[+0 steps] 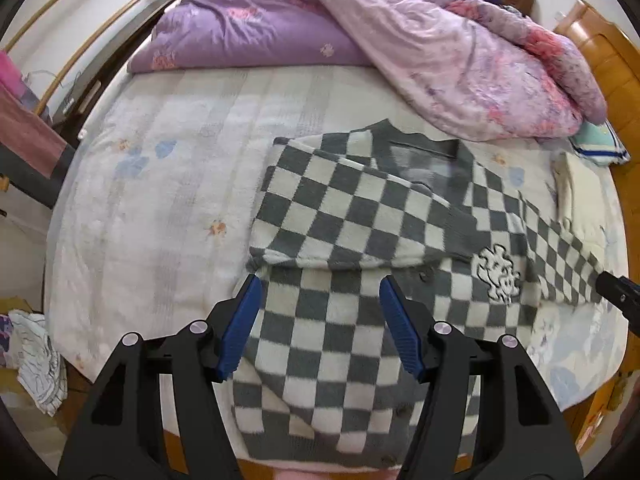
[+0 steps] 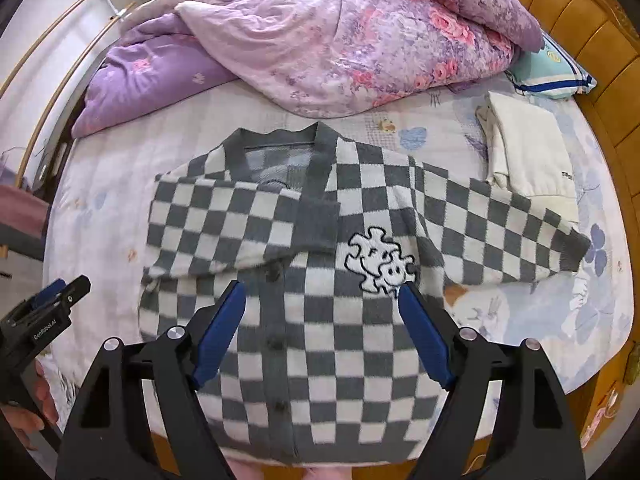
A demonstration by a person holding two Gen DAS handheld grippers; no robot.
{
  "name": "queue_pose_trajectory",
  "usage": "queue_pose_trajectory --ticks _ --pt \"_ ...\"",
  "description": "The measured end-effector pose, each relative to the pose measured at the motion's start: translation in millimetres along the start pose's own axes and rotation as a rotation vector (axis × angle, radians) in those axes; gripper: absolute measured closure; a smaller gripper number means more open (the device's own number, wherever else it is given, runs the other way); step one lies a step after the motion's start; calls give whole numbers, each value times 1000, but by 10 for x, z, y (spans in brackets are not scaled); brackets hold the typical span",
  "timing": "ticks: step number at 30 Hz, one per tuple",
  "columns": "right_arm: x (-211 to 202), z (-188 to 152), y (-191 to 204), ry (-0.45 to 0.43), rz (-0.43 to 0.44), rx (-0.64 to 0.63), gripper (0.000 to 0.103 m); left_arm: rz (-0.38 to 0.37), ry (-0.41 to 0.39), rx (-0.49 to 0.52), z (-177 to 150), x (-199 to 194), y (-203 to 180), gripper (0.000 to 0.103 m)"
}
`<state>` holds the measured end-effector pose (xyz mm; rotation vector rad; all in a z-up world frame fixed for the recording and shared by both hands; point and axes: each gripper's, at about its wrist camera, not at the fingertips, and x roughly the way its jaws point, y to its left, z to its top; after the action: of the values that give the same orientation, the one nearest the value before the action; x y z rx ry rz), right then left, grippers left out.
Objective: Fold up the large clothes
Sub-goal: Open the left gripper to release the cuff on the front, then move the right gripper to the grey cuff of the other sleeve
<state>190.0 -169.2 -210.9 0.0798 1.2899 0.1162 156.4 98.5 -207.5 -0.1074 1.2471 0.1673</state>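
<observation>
Both grippers, left gripper (image 1: 320, 324) and right gripper (image 2: 322, 332), hang with jaws spread and empty above the checkered cardigan (image 2: 320, 340), which lies flat on the bed (image 1: 160, 200) under them. One sleeve (image 2: 240, 232) is already folded across the chest; the other sleeve (image 2: 500, 232), outward of the right gripper, is still stretched out. Beyond its cuff, a folded white garment (image 2: 528, 160) crowds the space, and the quilt (image 2: 340, 40) lies further ahead.

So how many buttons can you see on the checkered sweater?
3 clear on the cardigan: top button, middle button, lower button, all down the front strip. More may hide near the hem.
</observation>
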Motion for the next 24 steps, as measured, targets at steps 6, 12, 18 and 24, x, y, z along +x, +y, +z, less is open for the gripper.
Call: queue_pose_trajectory --ticks 6,12,18,24 --pt "-280 -418 -102 9 7 39 26 -29 16 44 -385 -319 -112 40" --pt "-509 -955 -203 6 -27 124 26 -85 22 149 -745 -458 -252 40" --pt "-751 -1461 -441 -5 -66 262 25 -153 9 266 -977 -599 -489 40" --pt "-898 -1819 -920 -7 -90 423 23 -216 -22 393 -1087 -760 -942 40"
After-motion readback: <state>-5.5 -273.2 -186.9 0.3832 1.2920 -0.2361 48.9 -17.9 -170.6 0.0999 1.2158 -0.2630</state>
